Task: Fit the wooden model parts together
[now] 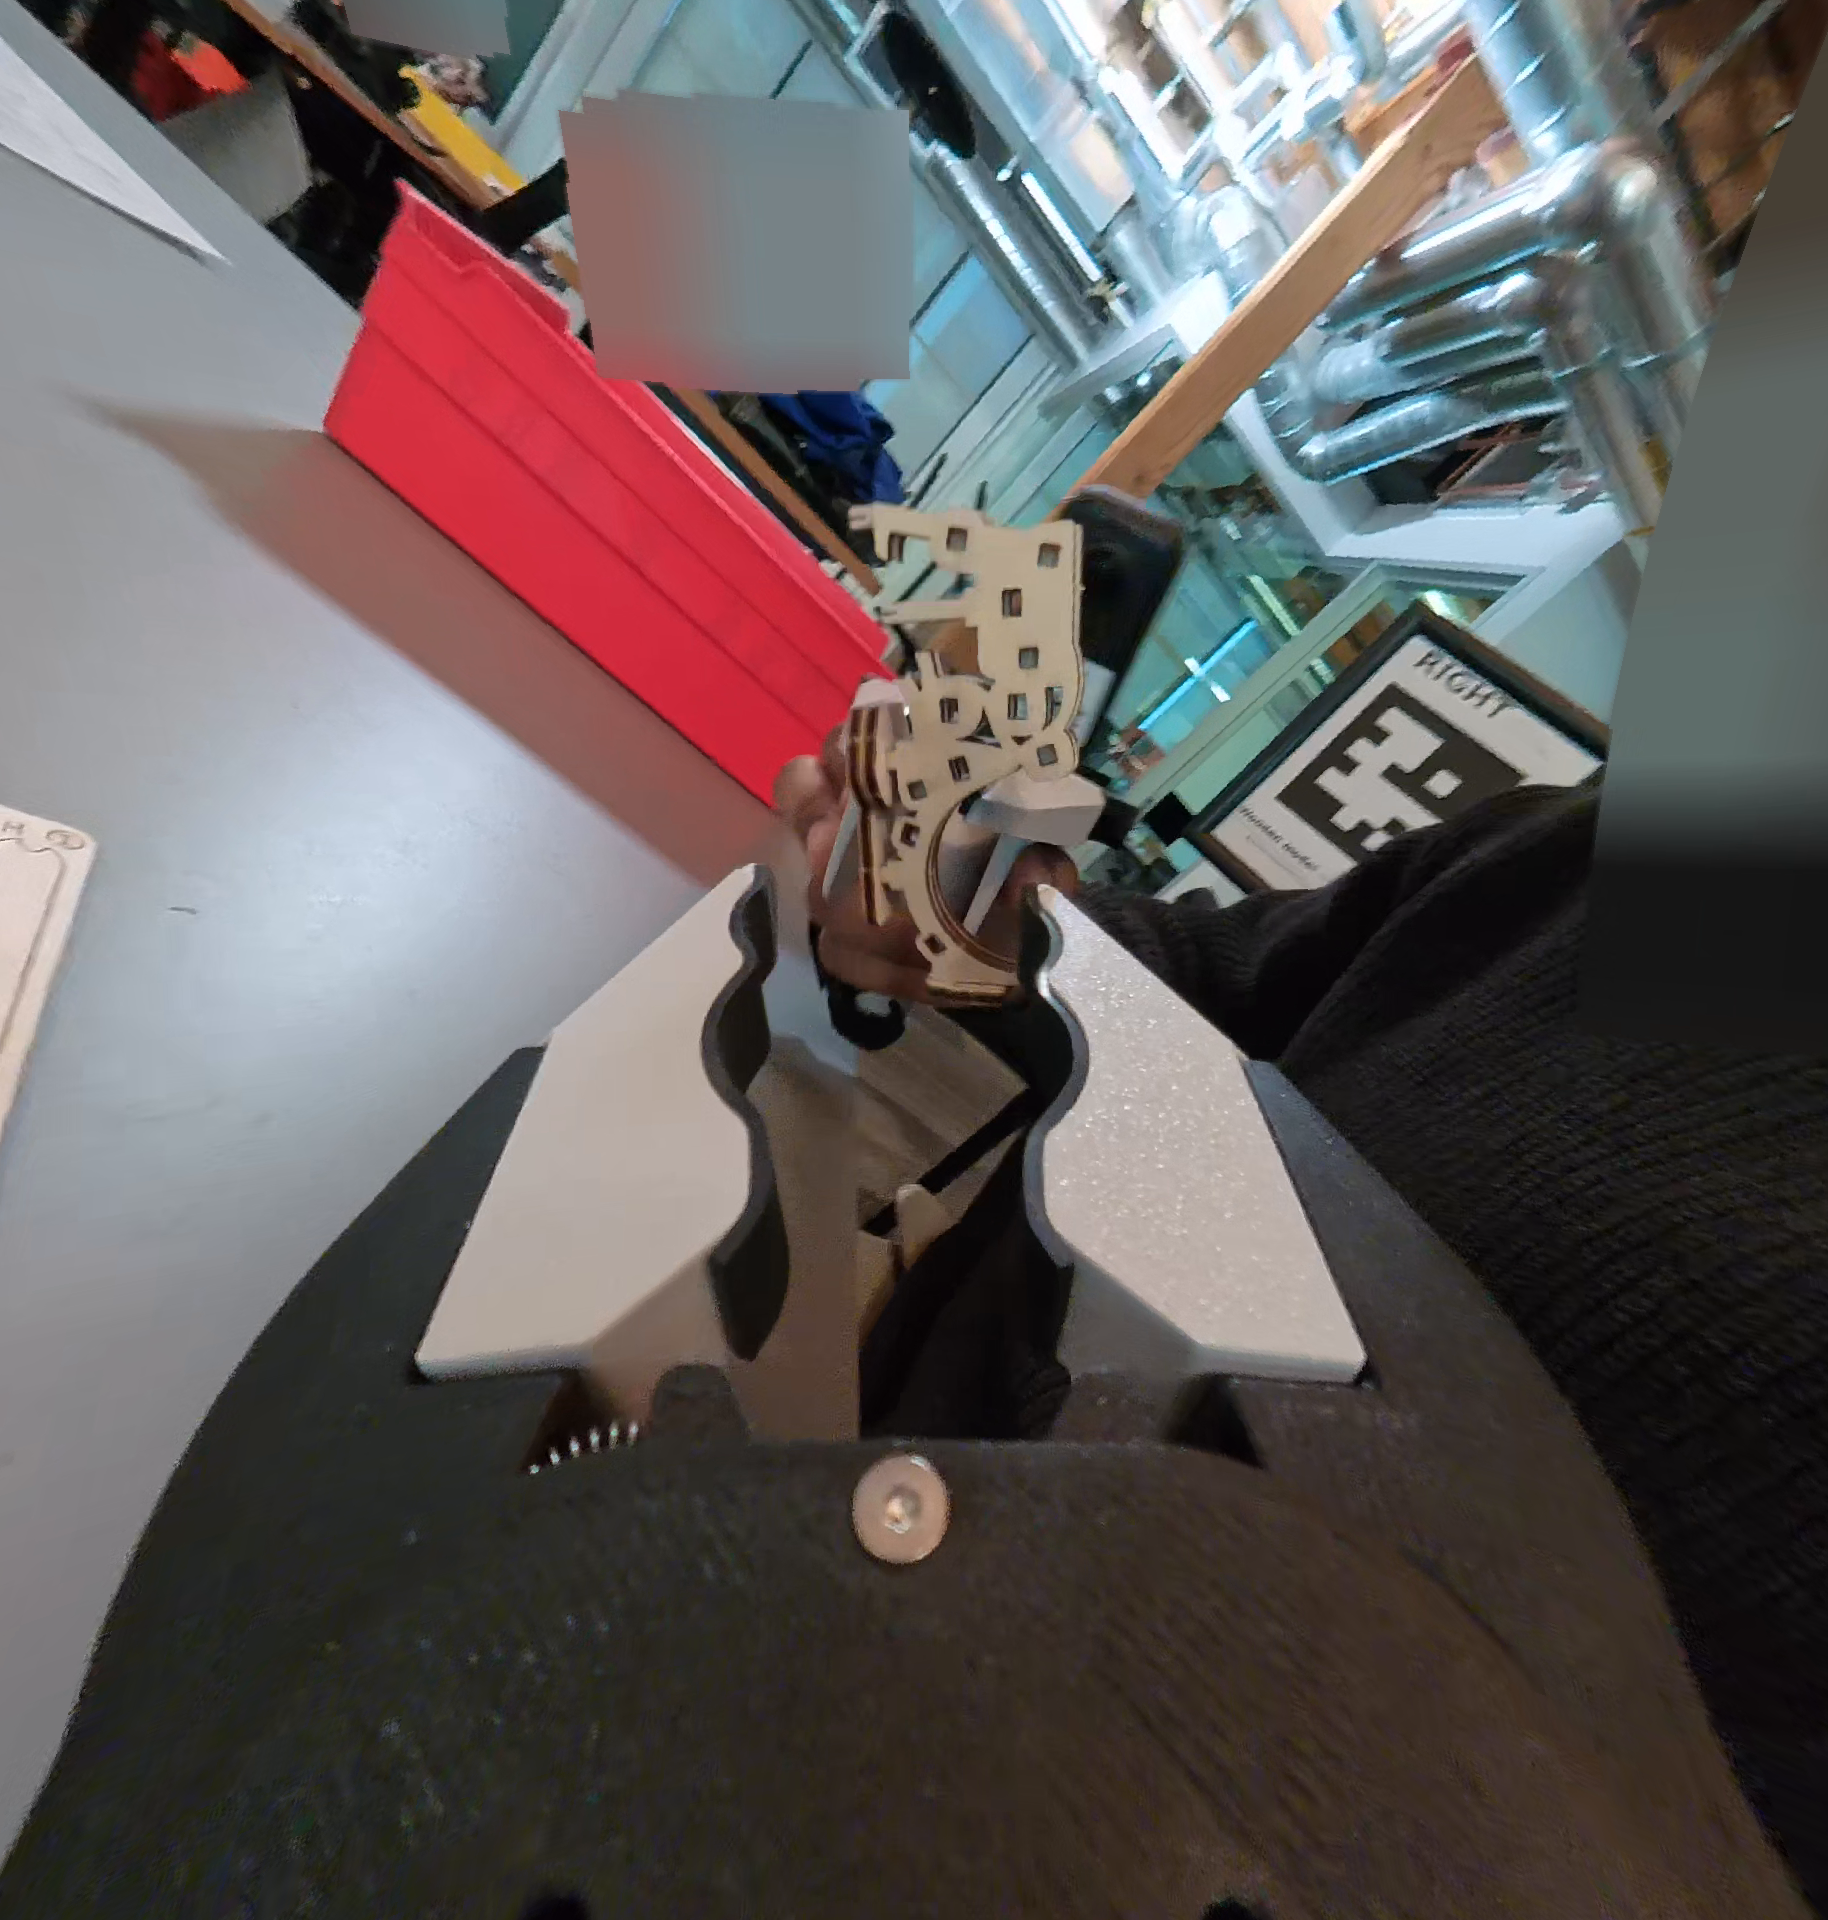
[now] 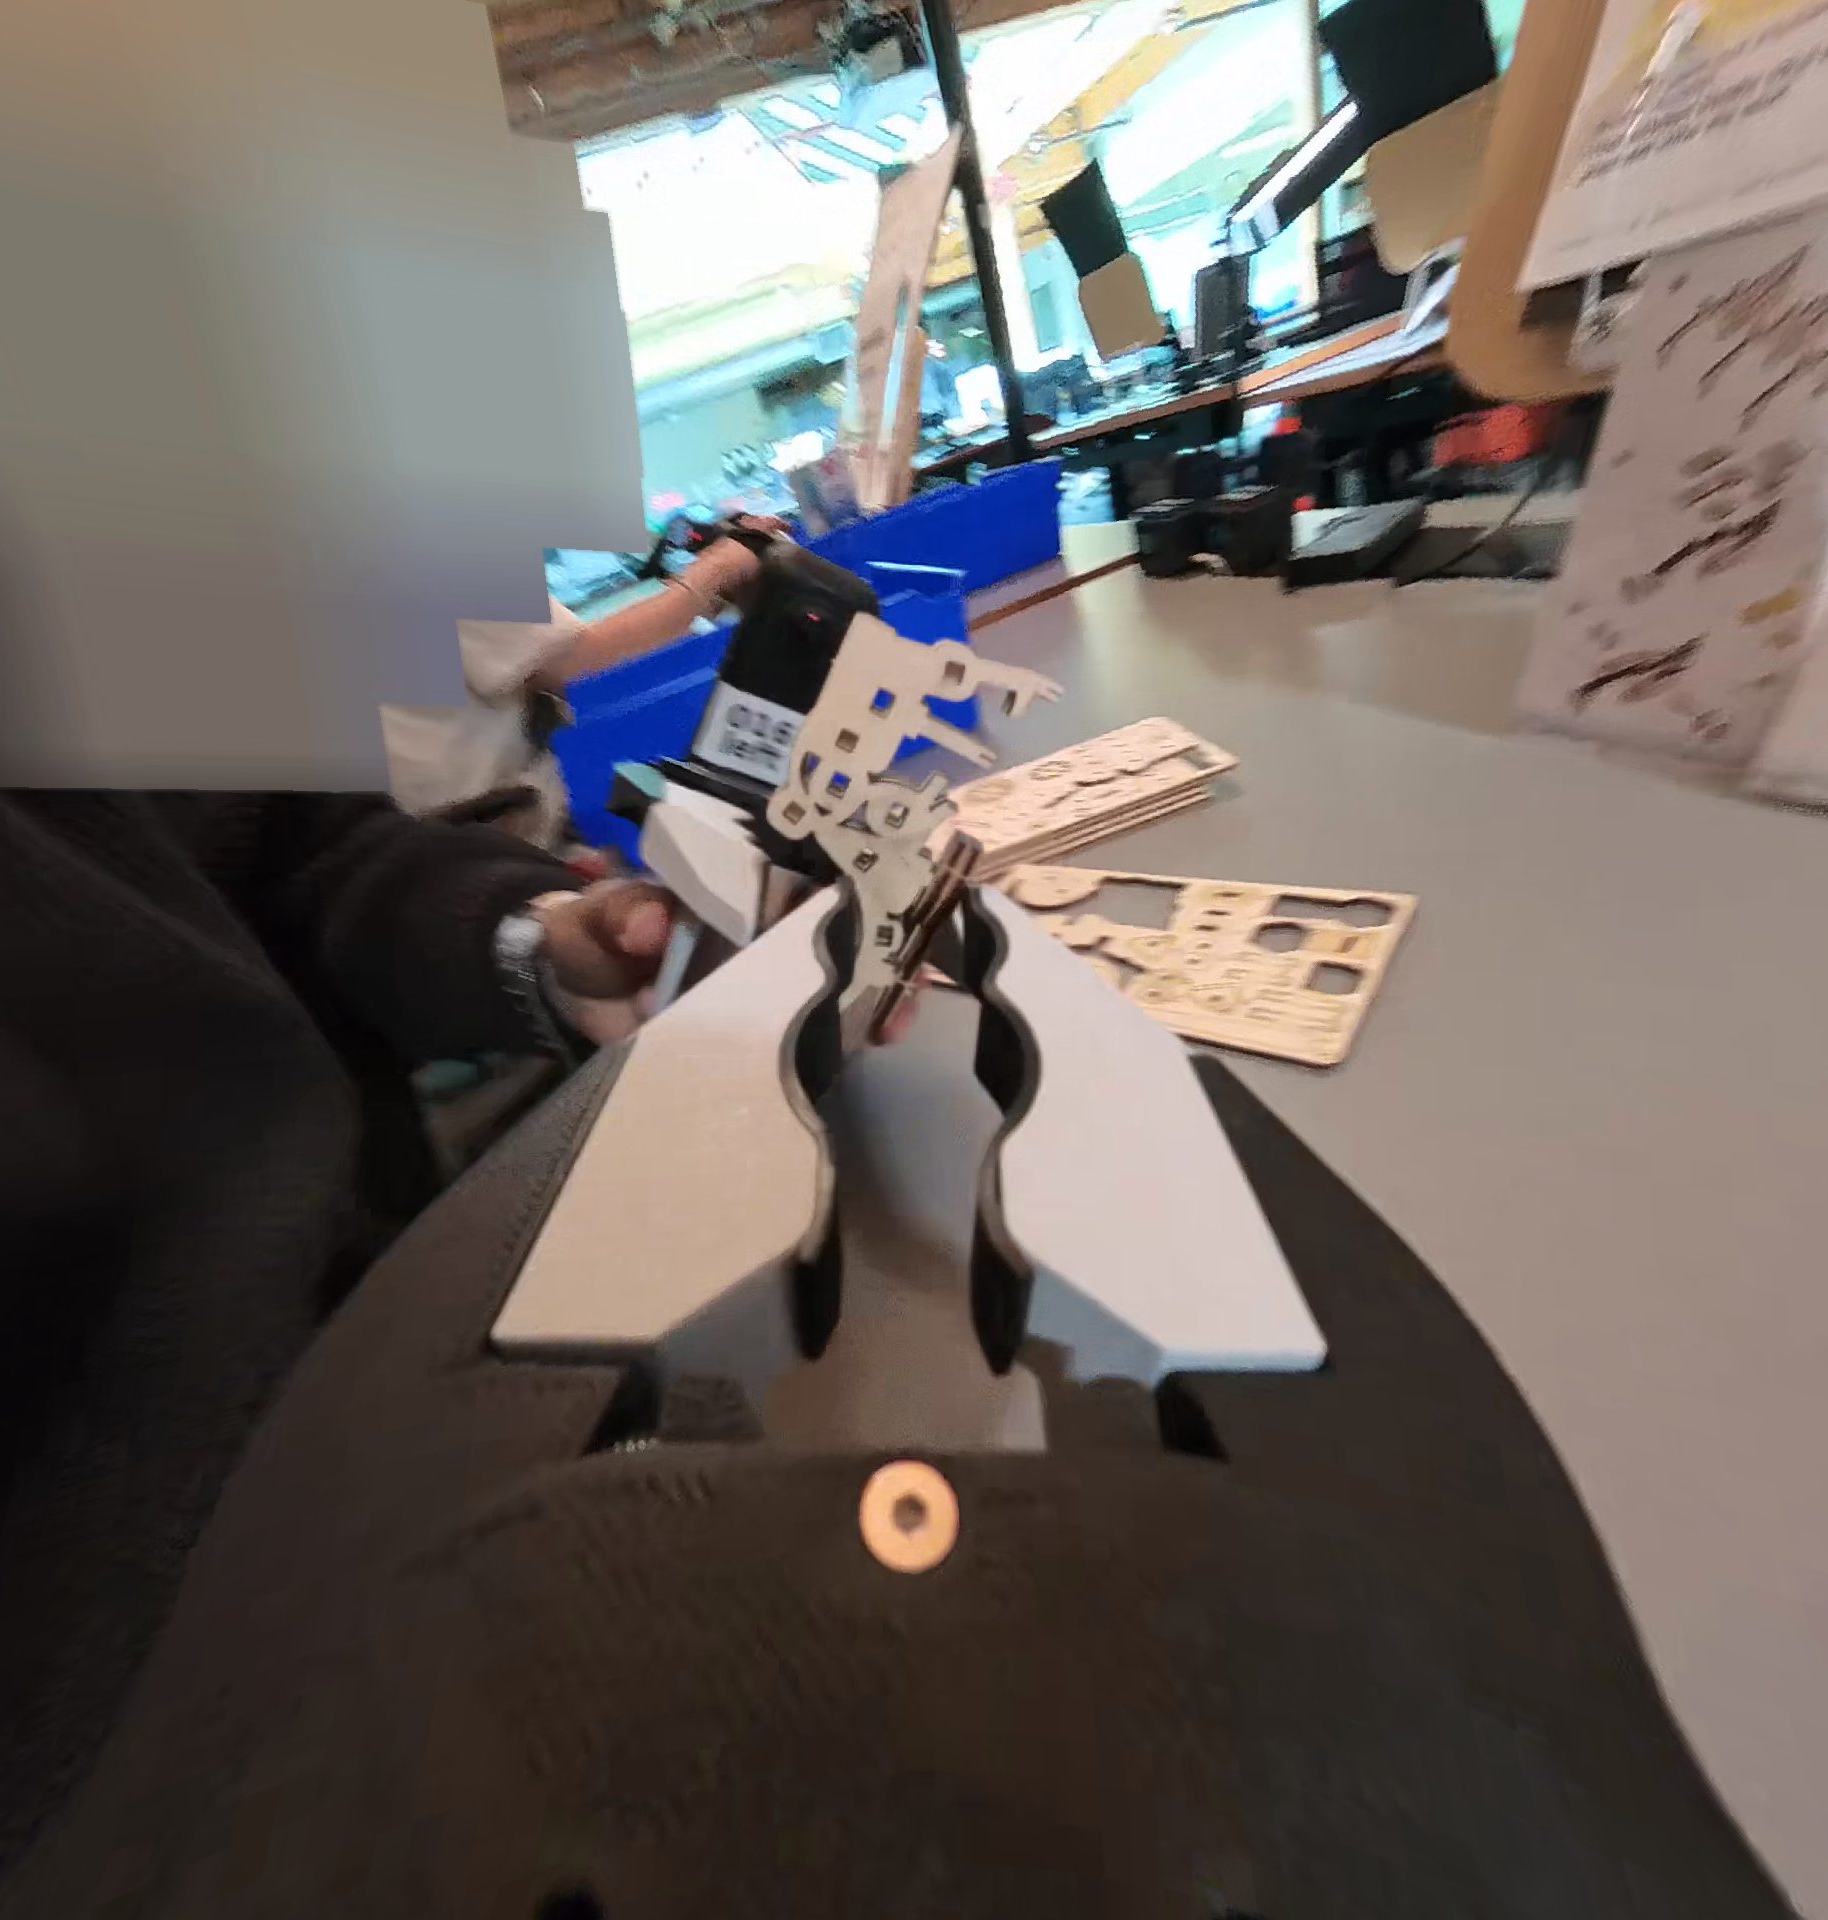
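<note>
The wooden model (image 1: 993, 665) is a pale, partly built assembly of flat laser-cut plates with square holes and a layered curved piece at its bottom. My right gripper (image 2: 902, 904) is shut on the lower part of the model (image 2: 868, 748) and holds it upright above the table. In the left wrist view the right gripper's grey fingers (image 1: 1035, 816) flank the model. My left gripper (image 1: 899, 894) is open, its fingertips just below and on either side of the model's curved bottom edge. One of its fingers (image 2: 702, 862) shows behind the model.
A red bin (image 1: 577, 499) stands on the grey table (image 1: 266, 831) at the left, and a blue bin (image 2: 681, 665) stands behind the model. Punched wooden part sheets (image 2: 1232, 966) and a stack of sheets (image 2: 1086, 790) lie to the right. Another sheet (image 1: 6, 987) lies far left. An instruction sheet (image 2: 1720, 520) stands at the right. Only a small space, under 4 cm, lies between the two pairs of fingers.
</note>
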{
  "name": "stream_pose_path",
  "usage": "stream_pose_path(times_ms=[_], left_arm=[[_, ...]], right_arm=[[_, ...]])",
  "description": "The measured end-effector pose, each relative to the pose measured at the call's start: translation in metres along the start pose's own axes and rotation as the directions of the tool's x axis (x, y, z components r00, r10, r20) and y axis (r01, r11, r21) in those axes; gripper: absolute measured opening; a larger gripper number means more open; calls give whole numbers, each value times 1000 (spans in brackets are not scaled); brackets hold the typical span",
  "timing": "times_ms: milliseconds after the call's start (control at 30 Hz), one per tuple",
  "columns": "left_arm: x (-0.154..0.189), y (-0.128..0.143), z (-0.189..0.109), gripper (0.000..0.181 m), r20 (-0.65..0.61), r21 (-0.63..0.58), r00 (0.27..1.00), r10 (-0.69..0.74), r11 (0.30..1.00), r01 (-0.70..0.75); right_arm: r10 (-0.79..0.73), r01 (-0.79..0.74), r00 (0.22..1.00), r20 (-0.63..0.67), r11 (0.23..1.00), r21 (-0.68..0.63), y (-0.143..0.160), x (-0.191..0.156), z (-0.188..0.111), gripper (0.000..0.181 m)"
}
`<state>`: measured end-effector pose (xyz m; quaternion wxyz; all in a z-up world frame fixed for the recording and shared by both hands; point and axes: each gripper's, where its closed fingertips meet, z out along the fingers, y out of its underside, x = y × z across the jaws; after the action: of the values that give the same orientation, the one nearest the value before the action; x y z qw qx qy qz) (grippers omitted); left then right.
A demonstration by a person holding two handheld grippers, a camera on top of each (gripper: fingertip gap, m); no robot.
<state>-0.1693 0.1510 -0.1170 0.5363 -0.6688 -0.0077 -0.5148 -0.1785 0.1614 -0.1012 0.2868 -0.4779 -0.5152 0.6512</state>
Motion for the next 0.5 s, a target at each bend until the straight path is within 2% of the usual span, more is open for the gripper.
stream_pose_path(times_ms=[67,133,200,300,367,400,500], left_arm=[[-5,3,0,49,44,-14,999,25,1000,-24],[-2,6,2,47,45,-33,998,54,998,-53],[0,12,5,47,48,-57,996,81,995,-78],[-1,17,7,48,74,-66,993,92,994,-87],[-4,14,5,43,97,-42,991,88,996,-85],[-7,12,3,33,114,-30,990,85,996,-82],[-10,8,-1,20,116,-7,991,71,997,-70]], right_arm=[[-165,160,982,-93,985,-58,4,7,0,19],[-341,313,922,-182,935,-168,13,15,2,19],[-506,447,832,-229,855,-264,19,18,3,20],[-694,599,682,-230,711,-369,25,16,6,19],[-751,644,615,-240,654,-398,25,14,8,19],[-762,654,598,-246,642,-401,25,12,9,19],[-757,645,599,-260,649,-404,24,11,9,19]])
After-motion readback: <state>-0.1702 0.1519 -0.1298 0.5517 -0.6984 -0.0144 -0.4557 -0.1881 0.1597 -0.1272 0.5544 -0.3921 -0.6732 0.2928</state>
